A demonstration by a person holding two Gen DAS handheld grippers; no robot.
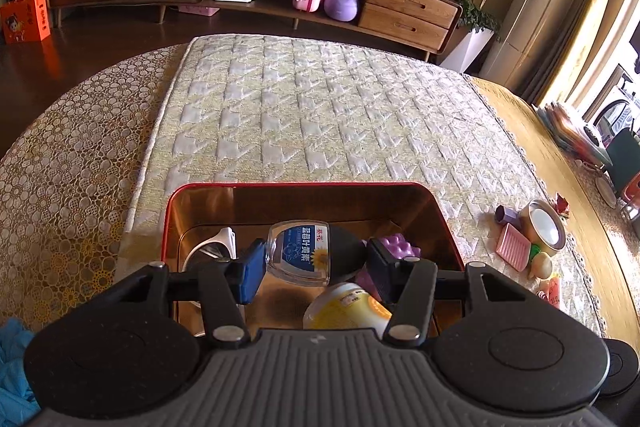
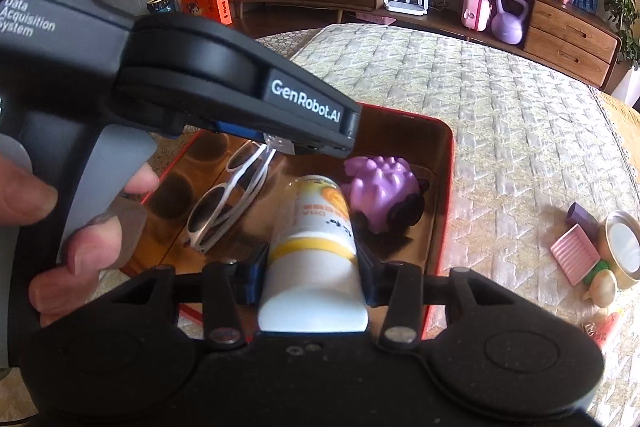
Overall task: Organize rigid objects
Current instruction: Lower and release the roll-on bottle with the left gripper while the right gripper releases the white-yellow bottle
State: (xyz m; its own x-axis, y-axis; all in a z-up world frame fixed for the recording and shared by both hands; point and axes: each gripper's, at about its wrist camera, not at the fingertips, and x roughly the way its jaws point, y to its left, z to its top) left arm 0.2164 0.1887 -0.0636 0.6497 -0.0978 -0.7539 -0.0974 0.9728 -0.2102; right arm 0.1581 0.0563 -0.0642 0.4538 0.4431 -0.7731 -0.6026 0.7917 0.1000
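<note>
left gripper (image 1: 316, 263) grasping clear bottle (image 1: 304, 253), right gripper (image 2: 314, 269) grasping white bottle (image 2: 312, 259), over tin (image 1: 280, 191); sunglasses (image 2: 228, 203), probably purple toy (image 2: 380, 187) inside.

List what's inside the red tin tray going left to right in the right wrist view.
White-framed sunglasses → white bottle with yellow-orange label, held in the right tongs → purple knobbly plastic toy, all within the red tin tray.
</note>
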